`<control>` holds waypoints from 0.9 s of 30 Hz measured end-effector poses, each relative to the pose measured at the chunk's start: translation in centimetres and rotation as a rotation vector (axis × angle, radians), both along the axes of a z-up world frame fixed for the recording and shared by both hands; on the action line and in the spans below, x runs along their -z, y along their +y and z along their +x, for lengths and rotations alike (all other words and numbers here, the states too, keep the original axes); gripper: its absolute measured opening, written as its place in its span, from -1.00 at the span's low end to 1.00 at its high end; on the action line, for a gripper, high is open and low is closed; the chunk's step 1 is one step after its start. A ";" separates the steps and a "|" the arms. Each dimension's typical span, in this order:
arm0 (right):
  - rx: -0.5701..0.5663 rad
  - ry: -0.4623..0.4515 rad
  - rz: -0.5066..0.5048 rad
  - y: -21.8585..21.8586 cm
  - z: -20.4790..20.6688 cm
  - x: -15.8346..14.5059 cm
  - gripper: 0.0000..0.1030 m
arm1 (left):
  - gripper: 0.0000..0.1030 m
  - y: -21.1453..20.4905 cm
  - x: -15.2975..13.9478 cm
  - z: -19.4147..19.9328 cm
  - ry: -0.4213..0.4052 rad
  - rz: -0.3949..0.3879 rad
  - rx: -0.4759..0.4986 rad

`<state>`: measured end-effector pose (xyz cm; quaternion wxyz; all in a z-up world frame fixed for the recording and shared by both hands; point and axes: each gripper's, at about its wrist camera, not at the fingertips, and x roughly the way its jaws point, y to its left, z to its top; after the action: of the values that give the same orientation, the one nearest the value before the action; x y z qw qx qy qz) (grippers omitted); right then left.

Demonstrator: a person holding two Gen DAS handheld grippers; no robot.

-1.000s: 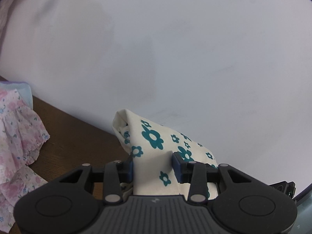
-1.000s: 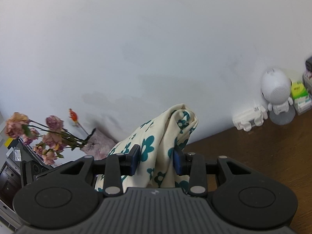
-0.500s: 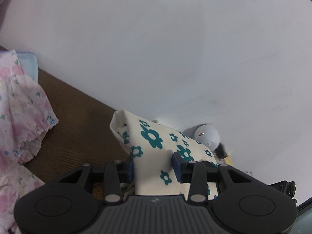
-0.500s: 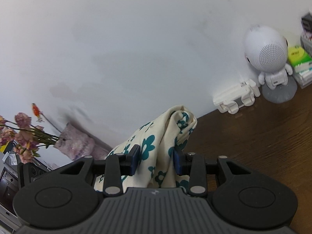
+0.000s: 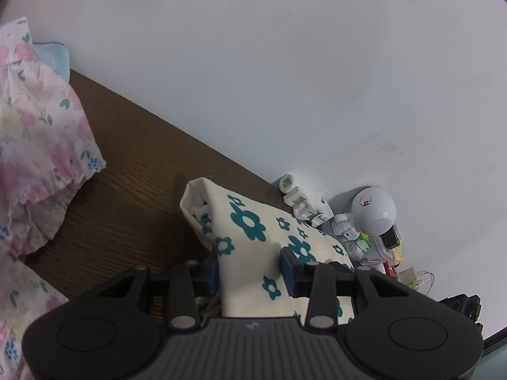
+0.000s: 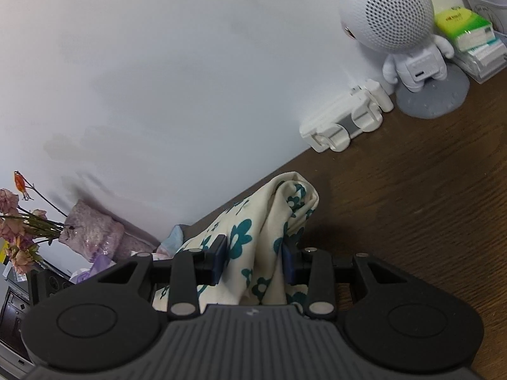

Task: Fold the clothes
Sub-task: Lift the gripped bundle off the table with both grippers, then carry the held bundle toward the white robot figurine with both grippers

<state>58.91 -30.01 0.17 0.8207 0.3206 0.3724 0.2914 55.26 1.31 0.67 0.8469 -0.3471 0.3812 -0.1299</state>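
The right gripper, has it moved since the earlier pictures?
Yes. The right gripper, shut on the cream floral cloth, has come down toward the table: the white robot speaker against the wall now appears higher and larger.

A white round-headed robot figure (image 6: 408,36) stands on a grey disc (image 6: 434,95) against the white wall (image 6: 158,63), on a dark wooden table (image 6: 427,196). Just beside it lies a white plastic clip (image 6: 348,118). A green-topped packet (image 6: 465,30) sits behind. Dried pink flowers (image 6: 19,221) stand far left.
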 end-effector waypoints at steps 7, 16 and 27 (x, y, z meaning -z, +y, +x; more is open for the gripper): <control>-0.003 0.006 0.005 -0.4 0.1 1.0 -0.32 | -0.26 0.5 0.1 -0.4 -0.009 0.005 0.001; 0.027 -0.051 -0.054 -0.5 -0.8 -0.1 -0.03 | -0.04 1.0 -1.5 -1.1 -0.037 0.078 -0.039; 0.095 -0.077 -0.117 -1.1 -1.3 -1.1 -0.70 | -0.56 0.4 -1.6 -1.1 -0.044 0.115 -0.055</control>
<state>57.57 -31.11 1.23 0.8648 0.2780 0.3412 0.2417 54.11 1.74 2.23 0.8771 -0.3052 0.3594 -0.0919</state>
